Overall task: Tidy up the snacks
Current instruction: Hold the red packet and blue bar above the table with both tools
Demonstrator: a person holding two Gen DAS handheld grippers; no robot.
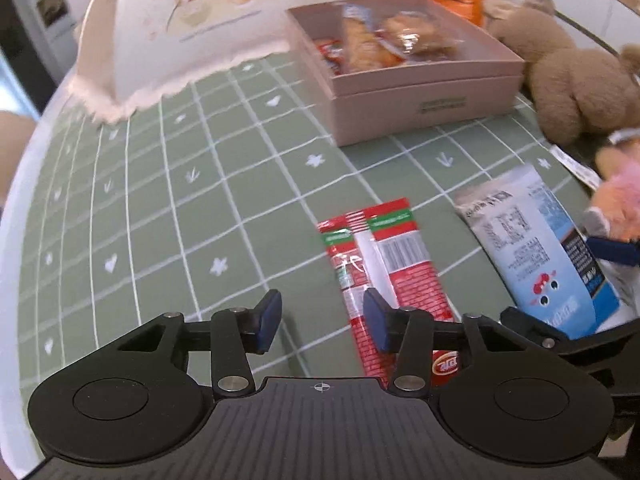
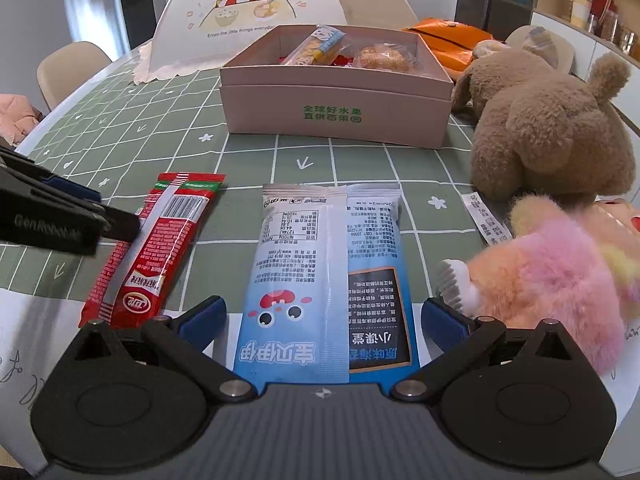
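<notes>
In the left wrist view, our left gripper [image 1: 322,320] hangs low over the green checked tabletop [image 1: 160,220] with its jaws partly apart and nothing between them. Its right blue pad [image 1: 374,320] sits over the near edge of the red snack packet [image 1: 384,264], which lies flat on the cloth; we cannot tell whether the pad touches it. To the right lies the blue and white snack bag [image 1: 536,248], also flat, a little apart from the red one. Farther back stands the pink box [image 1: 420,104], open on top, with several wrapped snacks inside. A brown plush toy [image 1: 576,88] sits to the box's right, and a domed food cover [image 1: 180,28] stands behind on the left.

In the right wrist view, our right gripper [image 2: 323,322] has its jaws spread wide, one on either side of the blue and white snack bag [image 2: 328,264]. The bag rests flat on the tabletop [image 2: 360,164], and the pads stand clear of its edges. The red snack packet [image 2: 160,240] lies slanted to the left, with the left gripper [image 2: 80,220] reaching in over it. The pink box [image 2: 336,112] stands straight ahead, the brown plush toy [image 2: 552,128] to its right, and a pink and orange plush toy [image 2: 560,272] lies just beside our right finger.
</notes>
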